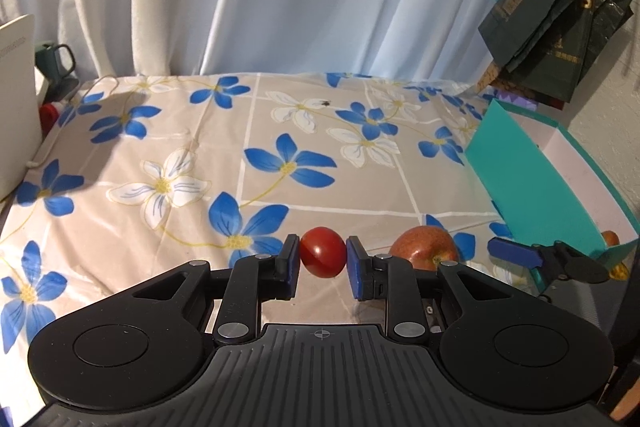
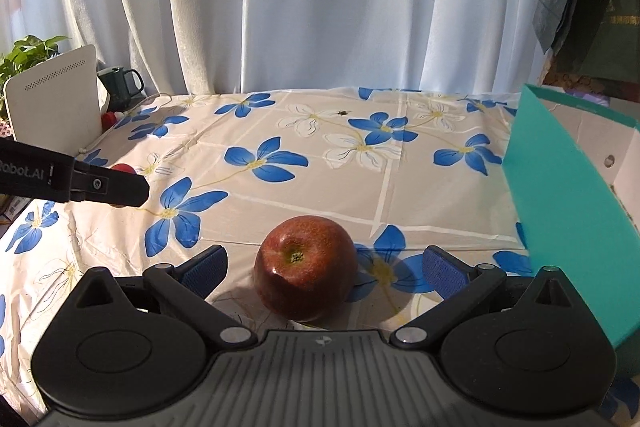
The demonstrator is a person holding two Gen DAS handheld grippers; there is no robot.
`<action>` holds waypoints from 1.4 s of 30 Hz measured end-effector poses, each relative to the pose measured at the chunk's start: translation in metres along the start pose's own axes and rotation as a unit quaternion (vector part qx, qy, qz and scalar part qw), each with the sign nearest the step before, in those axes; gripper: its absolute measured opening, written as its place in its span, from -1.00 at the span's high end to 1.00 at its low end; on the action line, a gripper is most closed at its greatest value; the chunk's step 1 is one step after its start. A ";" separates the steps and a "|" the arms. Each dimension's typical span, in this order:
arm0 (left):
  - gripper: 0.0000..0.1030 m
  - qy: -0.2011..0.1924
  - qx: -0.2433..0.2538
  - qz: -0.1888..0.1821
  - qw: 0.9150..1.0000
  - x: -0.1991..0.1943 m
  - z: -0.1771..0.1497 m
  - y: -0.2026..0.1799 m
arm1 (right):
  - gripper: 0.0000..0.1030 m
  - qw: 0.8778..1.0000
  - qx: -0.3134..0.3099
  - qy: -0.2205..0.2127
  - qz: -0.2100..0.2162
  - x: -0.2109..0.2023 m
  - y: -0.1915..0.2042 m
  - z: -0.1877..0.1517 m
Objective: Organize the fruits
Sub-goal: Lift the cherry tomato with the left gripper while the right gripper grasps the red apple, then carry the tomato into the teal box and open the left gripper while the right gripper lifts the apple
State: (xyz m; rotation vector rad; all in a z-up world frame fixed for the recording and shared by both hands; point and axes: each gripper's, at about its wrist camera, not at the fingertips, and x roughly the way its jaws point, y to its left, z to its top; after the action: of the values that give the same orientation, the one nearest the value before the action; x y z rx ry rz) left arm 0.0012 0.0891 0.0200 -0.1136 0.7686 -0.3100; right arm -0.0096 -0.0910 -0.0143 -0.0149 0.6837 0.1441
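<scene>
The teal box (image 1: 520, 179) standing open at the right edge of the floral tablecloth (image 1: 192, 131) serves as the landmark here, and it seems to be where the fruit is going: one small reddish fruit (image 1: 611, 238) already shows in its near corner, though too little of it is visible to say what kind. So the sorting looks partly done, with at least two pieces left outside the box. The first is a small red tomato (image 1: 323, 257), held off to the left of the box in the left gripper (image 1: 322, 263); its blue pads (image 1: 294, 263) are drawn in narrow and press the tomato from both sides, so it is firmly gripped and, by my reading, ready to be carried across to the box. The second is a red apple (image 2: 306, 267), resting stem-up on the cloth just left of the box's near wall. The right gripper (image 2: 322, 269) straddles it with jaws spread wide, one blue pad on either side of the apple with a clear gap at each, so nothing is clamped yet. What remains, as I judge it, is to close on the apple, lift it, and set both pieces inside the box beside the one already there.
</scene>
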 end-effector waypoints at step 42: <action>0.45 0.008 0.082 -0.040 0.996 0.025 0.041 -0.088 | -0.33 0.987 0.117 -0.073 -0.080 -0.064 -0.082 0.043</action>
State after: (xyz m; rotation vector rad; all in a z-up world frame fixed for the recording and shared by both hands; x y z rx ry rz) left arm 0.0263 -0.0032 0.0521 0.0137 0.7532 -0.4486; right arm -0.0204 -0.1777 0.0569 0.1648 0.5467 -0.0904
